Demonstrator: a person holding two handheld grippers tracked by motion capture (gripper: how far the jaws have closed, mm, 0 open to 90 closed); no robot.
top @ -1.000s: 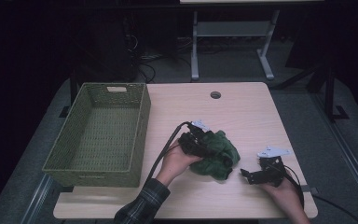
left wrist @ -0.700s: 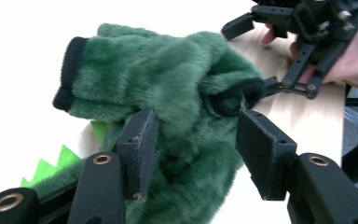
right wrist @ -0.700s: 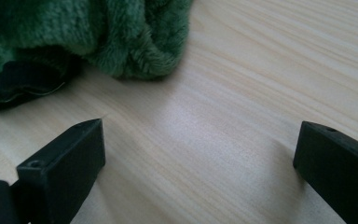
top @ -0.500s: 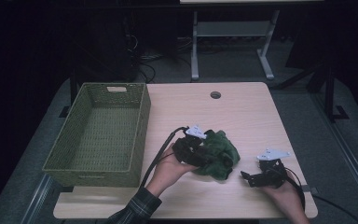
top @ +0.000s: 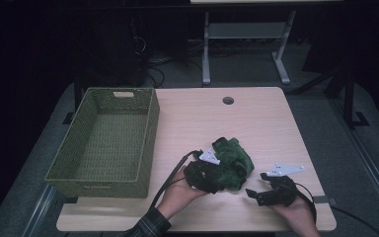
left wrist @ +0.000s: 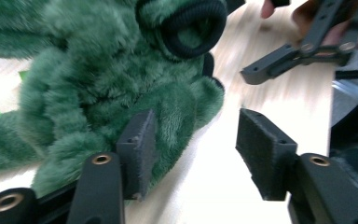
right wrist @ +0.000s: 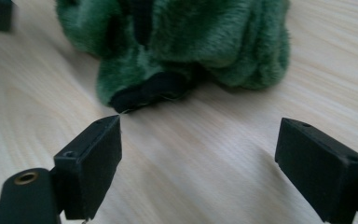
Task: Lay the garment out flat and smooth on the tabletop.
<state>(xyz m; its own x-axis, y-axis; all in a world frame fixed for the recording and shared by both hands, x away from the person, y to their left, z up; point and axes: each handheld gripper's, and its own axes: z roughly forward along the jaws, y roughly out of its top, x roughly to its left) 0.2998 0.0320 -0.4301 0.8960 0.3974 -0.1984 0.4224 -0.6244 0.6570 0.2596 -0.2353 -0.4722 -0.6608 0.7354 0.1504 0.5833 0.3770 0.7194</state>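
From the high view I see the crumpled dark green plush fabric item (top: 232, 163) lying on the pale wooden table (top: 256, 118), toward the near edge and a little right of centre; my left gripper (top: 208, 174) sits against its 7 o'clock side, the black body partly sunk into the fur, with the grey plate on top; in the left gripper view the jaws stand wide apart, one pad pressed against the green fur (left wrist: 98, 88) and the other over bare table, so it grips nothing; a black elastic cuff (left wrist: 196, 25) of the fabric shows at 12 o'clock there; my left hand (top: 177, 190) comes in from the bottom edge, angled toward 1 o'clock, a plaid sleeve at the wrist; my right gripper (top: 256, 193) lies at about 4 o'clock from the fabric, near but apart, pointing toward 9 o'clock; its own view shows the jaws open wide over bare wood, the plush just ahead at 12 o'clock; the green woven rectangular basket (top: 148, 143) stands well apart at 9 o'clock.
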